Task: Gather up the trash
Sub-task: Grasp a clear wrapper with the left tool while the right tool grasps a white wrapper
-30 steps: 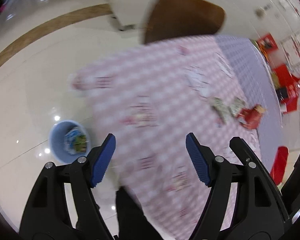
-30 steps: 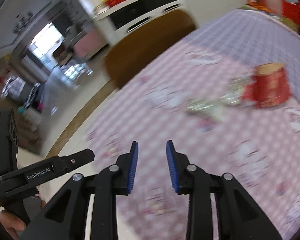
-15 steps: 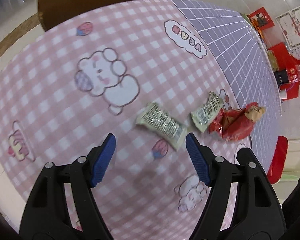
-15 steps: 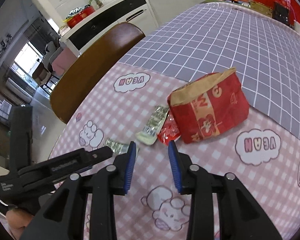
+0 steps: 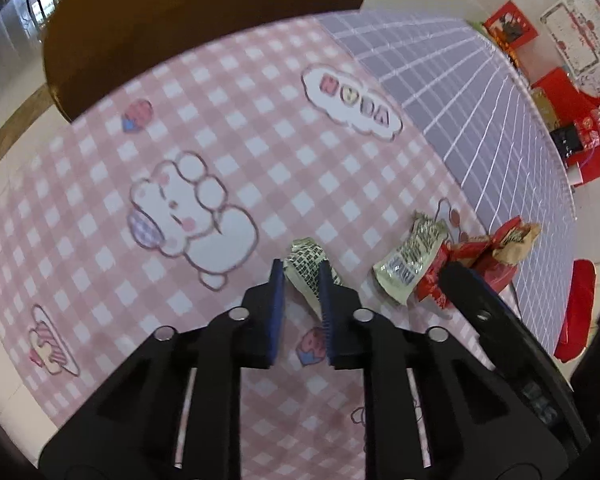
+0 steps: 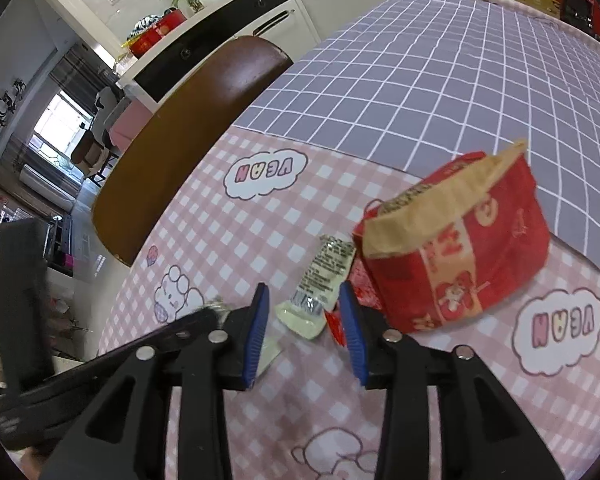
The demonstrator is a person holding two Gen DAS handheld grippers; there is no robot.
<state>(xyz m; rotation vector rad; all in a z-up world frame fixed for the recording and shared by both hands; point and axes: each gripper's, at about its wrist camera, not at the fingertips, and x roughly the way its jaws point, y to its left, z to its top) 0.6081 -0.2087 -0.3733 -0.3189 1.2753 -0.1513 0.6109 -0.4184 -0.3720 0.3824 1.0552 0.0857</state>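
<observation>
Only readable thing here is the tablecloth (image 6: pixel 400 92) print: little white cloud badges (image 6: pixel 266 174) spelling "VEAN" in pastel letters, upside down from this side, one by the lilac grid part, another (image 6: pixel 562 326) toward the right edge. Wrapper (image 6: pixel 320 284) print is too small and blurry to read.

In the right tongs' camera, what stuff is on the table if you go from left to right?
Brown chair → pale wrapper → red paper bag → cloud sticker.
</observation>
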